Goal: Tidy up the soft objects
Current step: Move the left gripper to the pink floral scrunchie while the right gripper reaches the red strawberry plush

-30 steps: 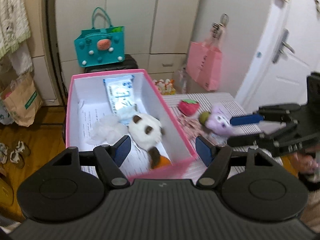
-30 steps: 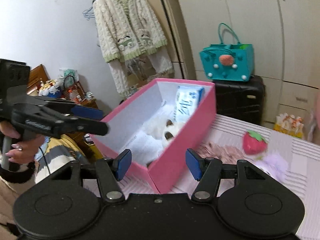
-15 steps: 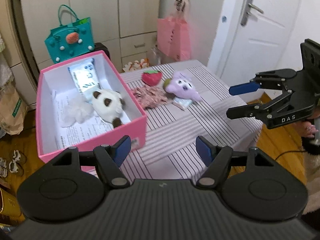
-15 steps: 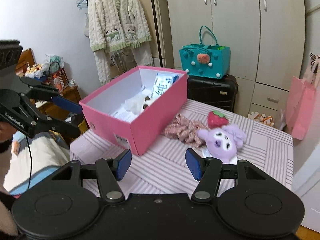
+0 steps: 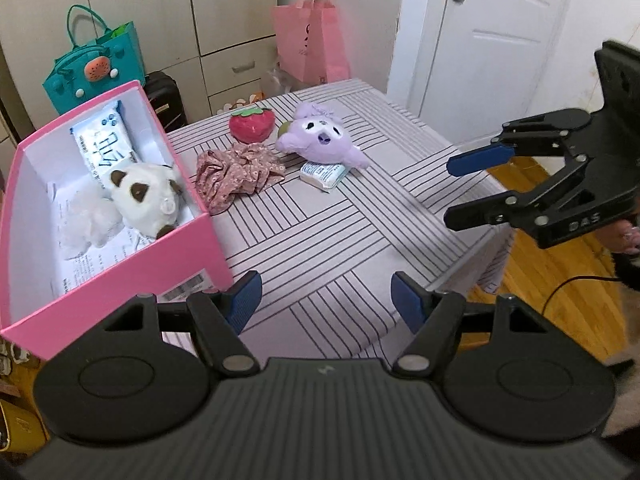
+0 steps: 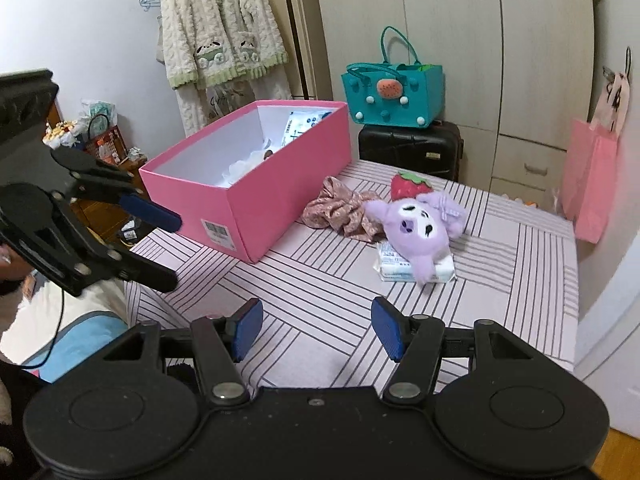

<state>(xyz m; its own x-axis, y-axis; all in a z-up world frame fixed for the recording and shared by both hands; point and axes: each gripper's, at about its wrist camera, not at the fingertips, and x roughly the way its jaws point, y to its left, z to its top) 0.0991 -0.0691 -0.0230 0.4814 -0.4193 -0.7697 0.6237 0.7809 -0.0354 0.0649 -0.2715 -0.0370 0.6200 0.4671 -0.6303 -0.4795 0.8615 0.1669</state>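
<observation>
Both tongs, left (image 5: pixel 326 298) and right (image 6: pixel 316 326), hang released and empty over the bench's near edge, so the next move is judged a reach to the purple plush (image 6: pixel 416 226) at mid-bench, then the box (image 6: pixel 280 184).

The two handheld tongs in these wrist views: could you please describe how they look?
Both are matte black linkage frames with silver rivets and blue ribbed pads. The left tongs have a ridged black body; seen from the right wrist view, a thin black cable hangs below them. The right tongs carry white "DAS" lettering, visible from the left wrist view, with a black cable trailing behind.
</observation>
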